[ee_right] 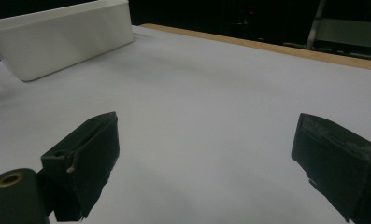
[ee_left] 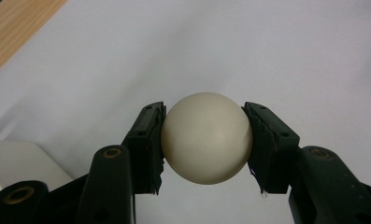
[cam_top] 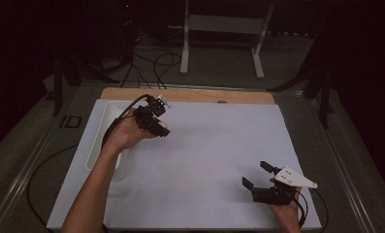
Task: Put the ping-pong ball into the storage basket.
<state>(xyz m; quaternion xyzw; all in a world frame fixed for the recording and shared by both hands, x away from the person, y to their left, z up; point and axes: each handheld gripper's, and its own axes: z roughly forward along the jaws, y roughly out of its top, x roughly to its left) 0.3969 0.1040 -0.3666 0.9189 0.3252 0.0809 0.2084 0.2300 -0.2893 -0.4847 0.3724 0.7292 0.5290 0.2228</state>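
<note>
The left gripper (ee_left: 205, 140) clamps a cream ball (ee_left: 206, 137) above the counter (cam_top: 204, 145), beside the white bin (ee_right: 61, 37) (probably its destination); lower gently before letting go. The right gripper (ee_right: 206, 154) gapes wide, holding nothing.

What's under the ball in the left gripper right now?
Below the ball, clamped between the left gripper's pads, lies the bare white table cover. A corner of the white tub sits off to one side. The patch directly behind the ball is hidden.
</note>
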